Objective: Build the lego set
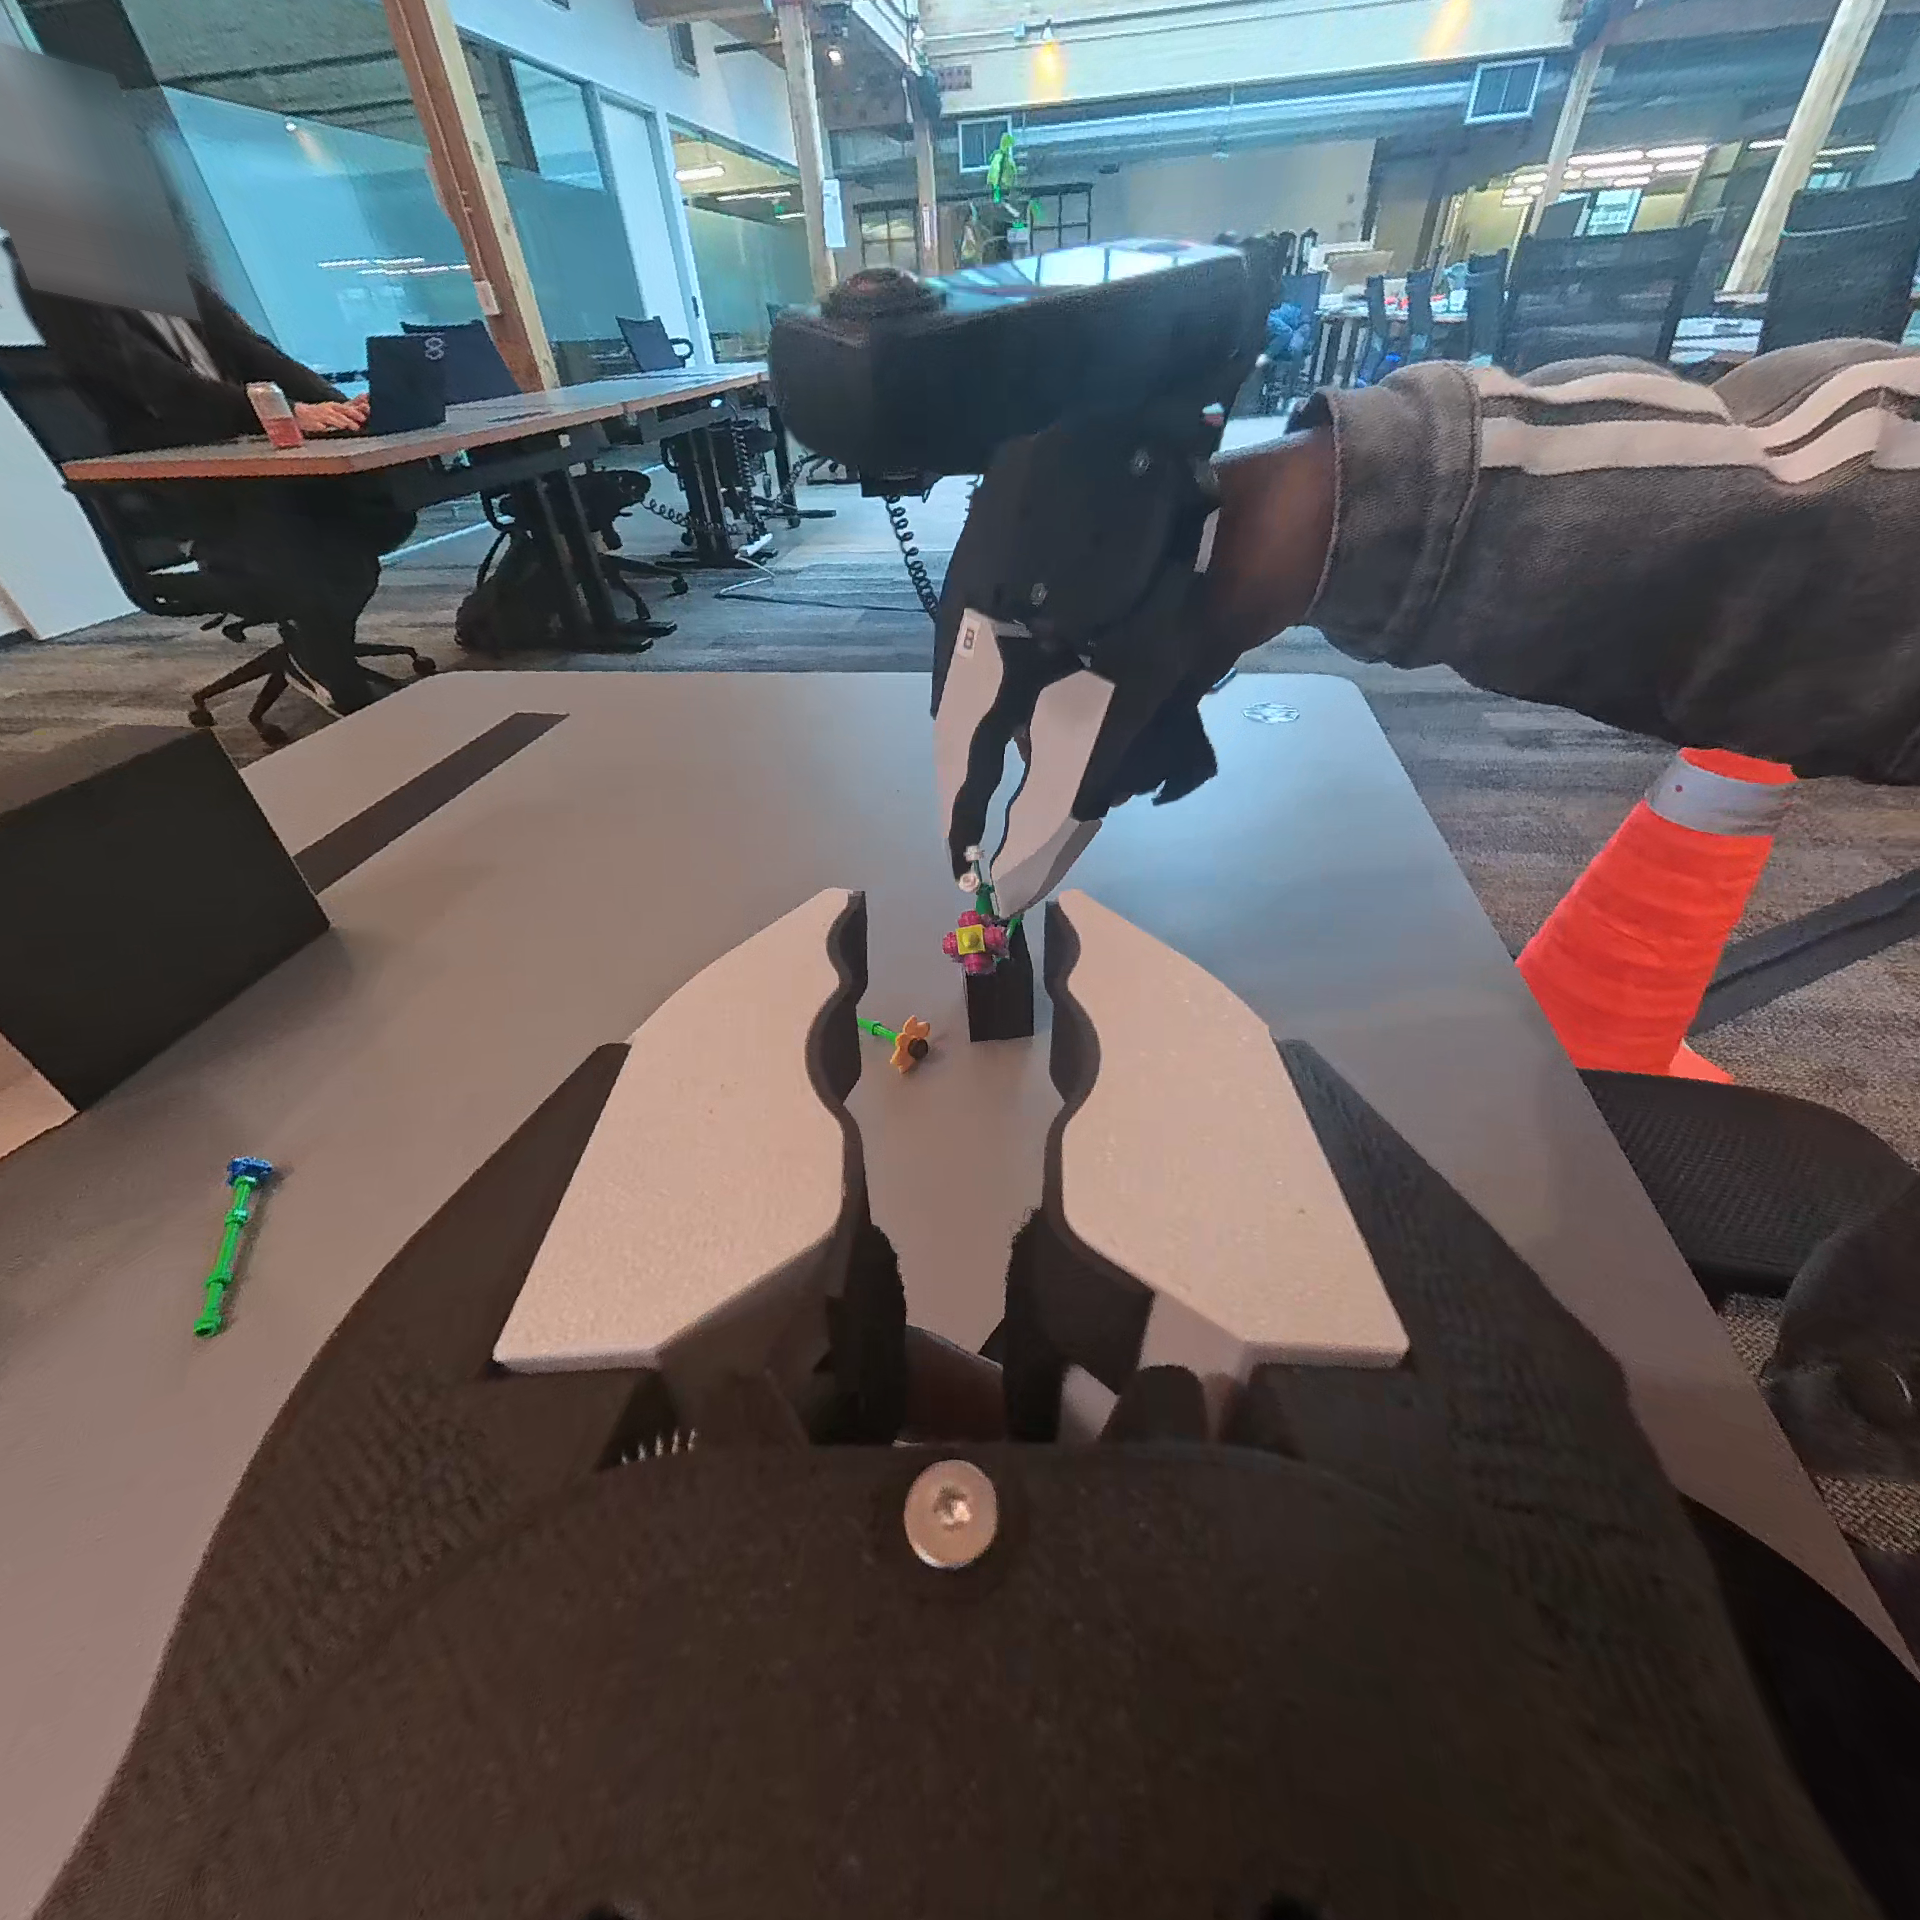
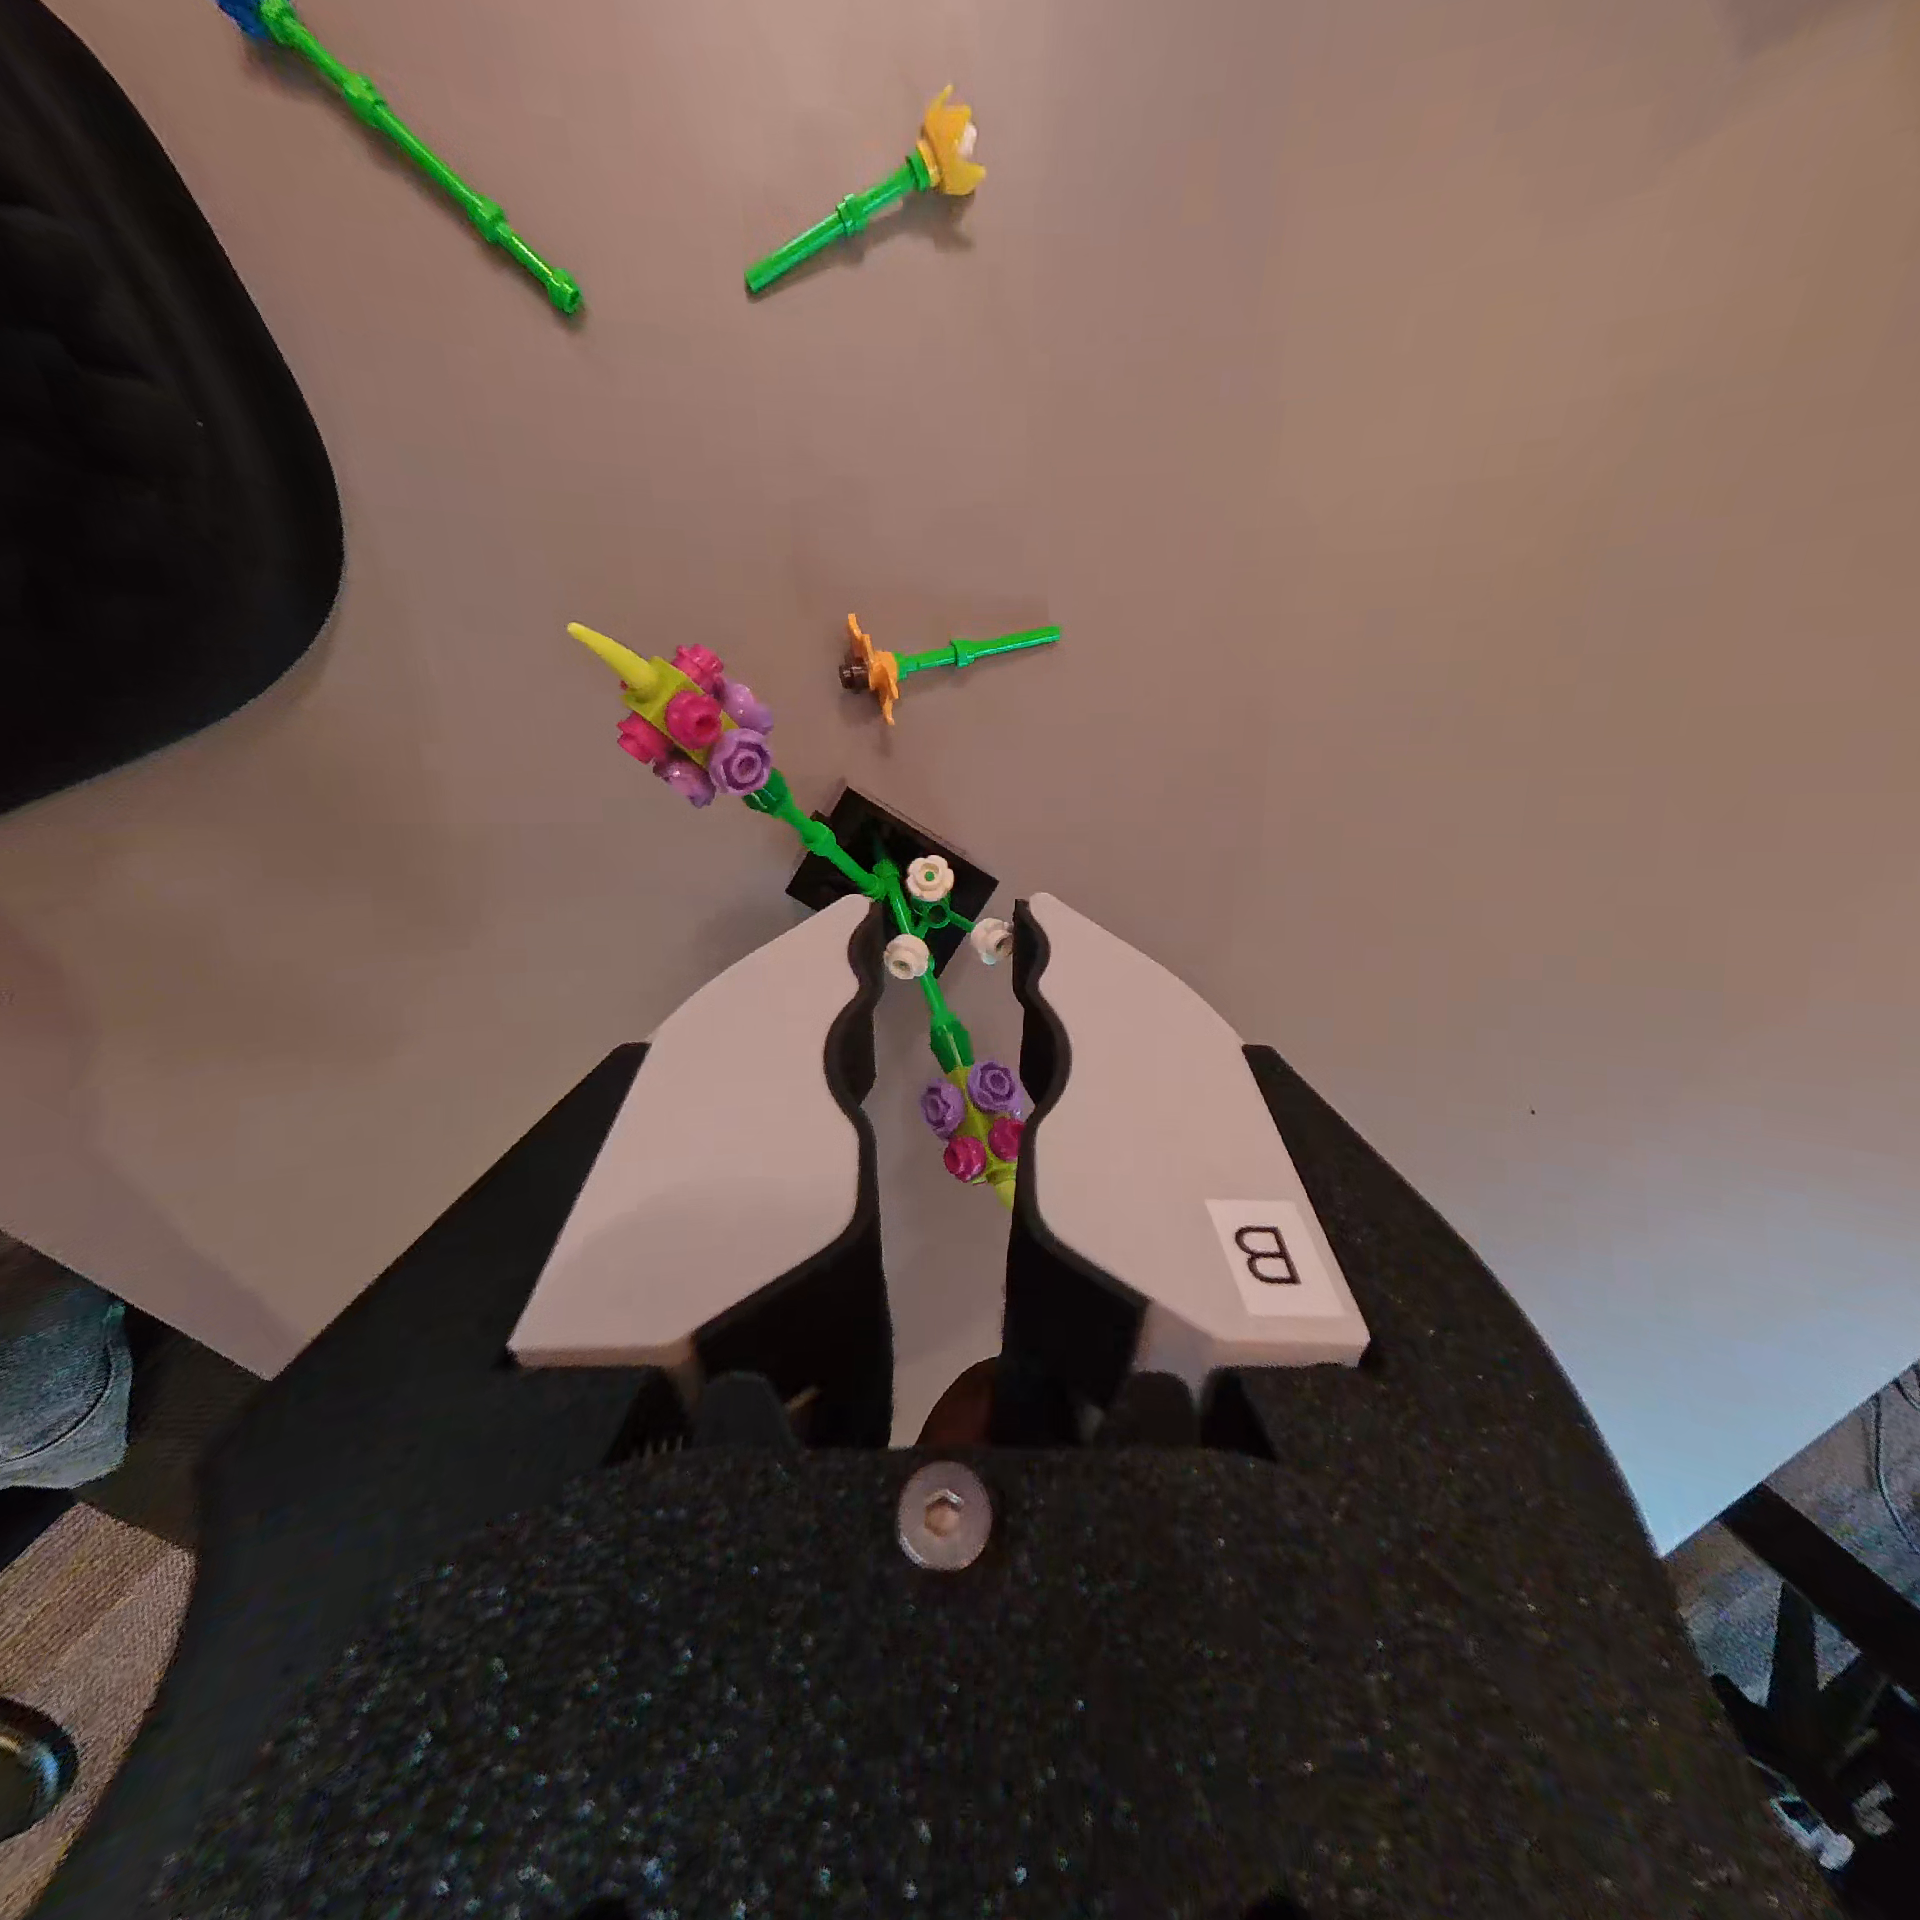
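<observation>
Right claw (image 2: 943,920) open around flower stems (image 2: 928,997); grey table (image 2: 1455,623) roomy.

Open-plan office. Grey bench (image 1: 644,831) in the foreground, black box (image 1: 135,914) on its left edge. Left beyond the bench: long wooden desk (image 1: 436,436) with black office chairs (image 1: 208,582), a person seated there. Glass partition walls (image 1: 364,249) behind that desk, wooden posts (image 1: 468,187) between the panes. Grey carpet floor (image 1: 727,613). Orange traffic cone (image 1: 1652,914) right of the bench. More desks far back; ceiling lights (image 1: 1049,57) on.
</observation>
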